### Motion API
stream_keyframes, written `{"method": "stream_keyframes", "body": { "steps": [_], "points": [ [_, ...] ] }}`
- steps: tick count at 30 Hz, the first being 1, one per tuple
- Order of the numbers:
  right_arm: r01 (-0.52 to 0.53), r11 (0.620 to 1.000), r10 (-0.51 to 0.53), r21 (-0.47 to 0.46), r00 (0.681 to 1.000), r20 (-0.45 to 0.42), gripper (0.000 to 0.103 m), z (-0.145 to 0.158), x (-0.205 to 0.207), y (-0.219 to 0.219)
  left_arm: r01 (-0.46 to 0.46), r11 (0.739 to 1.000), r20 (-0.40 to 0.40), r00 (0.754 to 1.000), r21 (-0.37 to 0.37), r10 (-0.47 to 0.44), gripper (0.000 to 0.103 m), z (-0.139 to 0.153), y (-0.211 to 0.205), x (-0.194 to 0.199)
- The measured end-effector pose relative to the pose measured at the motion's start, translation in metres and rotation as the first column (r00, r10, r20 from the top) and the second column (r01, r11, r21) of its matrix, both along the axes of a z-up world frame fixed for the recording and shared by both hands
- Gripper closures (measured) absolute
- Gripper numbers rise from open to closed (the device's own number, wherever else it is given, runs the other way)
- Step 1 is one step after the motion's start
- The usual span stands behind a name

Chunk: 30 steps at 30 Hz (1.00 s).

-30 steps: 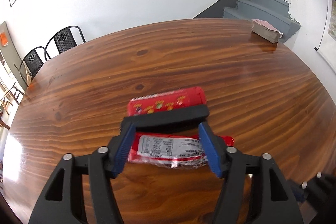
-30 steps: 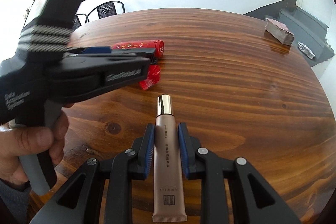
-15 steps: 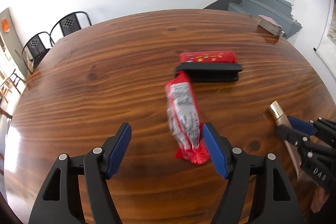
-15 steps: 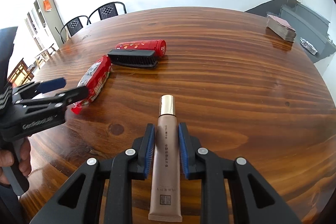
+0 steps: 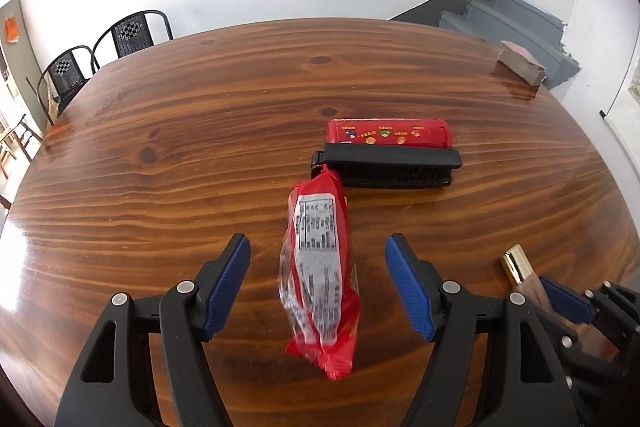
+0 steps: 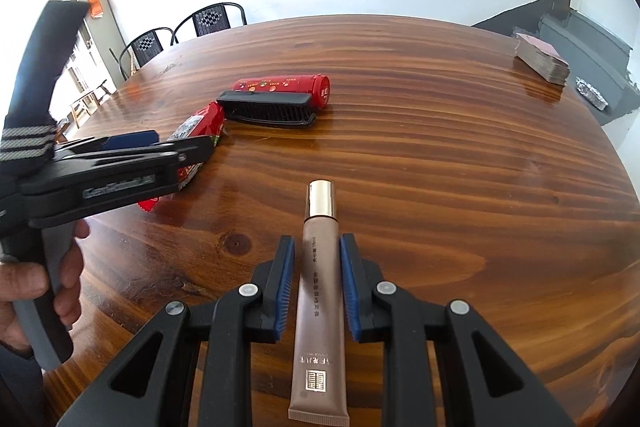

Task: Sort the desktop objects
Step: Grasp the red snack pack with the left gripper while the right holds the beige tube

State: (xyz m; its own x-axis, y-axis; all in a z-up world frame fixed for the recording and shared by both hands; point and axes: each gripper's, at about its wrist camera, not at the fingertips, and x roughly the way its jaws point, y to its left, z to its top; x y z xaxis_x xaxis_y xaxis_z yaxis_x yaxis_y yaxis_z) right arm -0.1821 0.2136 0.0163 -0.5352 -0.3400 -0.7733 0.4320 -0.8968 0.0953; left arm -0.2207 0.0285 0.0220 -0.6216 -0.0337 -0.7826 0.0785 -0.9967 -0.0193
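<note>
- Left gripper (image 5: 318, 285) has its blue pads spread wide, one on each side of the red snack packet (image 5: 318, 279), neither pad touching it.
- The packet lies lengthwise in the lower middle of the left wrist view, label side up, its far tip right against the black comb (image 5: 388, 167).
- Just behind the comb, centre right of that frame, lies the red tube (image 5: 390, 133), the two side by side and seemingly touching.
- Right gripper (image 6: 318, 283) has its pads drawn close around the beige cosmetic tube (image 6: 318, 295), gold cap pointing away; whether they actually press on it I cannot tell.
- All of it rests on the wooden table (image 5: 160, 131); a stack of cards (image 6: 542, 63) lies well apart at the upper right of the right wrist view.
- Handling call: the packet looks light, crinkly and slippery, probably crushable inside, so take it across the middle of its width with a gentle squeeze.
- The cosmetic tube looks soft-bodied; gripping mid-body, clear of the crimped end, seems safest.
</note>
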Motion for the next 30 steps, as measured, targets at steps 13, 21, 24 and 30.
{"method": "stream_keyframes", "body": {
  "steps": [13, 21, 24, 30],
  "points": [
    [0.01, 0.999, -0.009, 0.041, 1.0, -0.017, 0.077, 0.0, 0.004, -0.006, -0.025, 0.999, 0.008, 1.0, 0.024, 0.025, 0.07, -0.006, -0.012, -0.001],
    [0.014, 1.0, -0.013, 0.025, 1.0, -0.013, 0.079, 0.001, 0.006, -0.006, -0.002, 1.0, -0.046, 0.999, 0.016, 0.003, 0.071, 0.013, -0.003, 0.018],
    [0.01, 1.0, -0.01, 0.025, 1.0, -0.014, 0.081, 0.001, 0.008, -0.008, 0.002, 1.0, -0.07, 0.998, 0.019, -0.001, 0.071, 0.022, 0.001, 0.027],
    [0.001, 1.0, -0.001, 0.022, 1.0, -0.027, 0.083, 0.003, 0.015, -0.014, 0.004, 1.0, -0.096, 0.995, 0.025, -0.001, 0.071, 0.033, 0.001, 0.049]
  ]
}}
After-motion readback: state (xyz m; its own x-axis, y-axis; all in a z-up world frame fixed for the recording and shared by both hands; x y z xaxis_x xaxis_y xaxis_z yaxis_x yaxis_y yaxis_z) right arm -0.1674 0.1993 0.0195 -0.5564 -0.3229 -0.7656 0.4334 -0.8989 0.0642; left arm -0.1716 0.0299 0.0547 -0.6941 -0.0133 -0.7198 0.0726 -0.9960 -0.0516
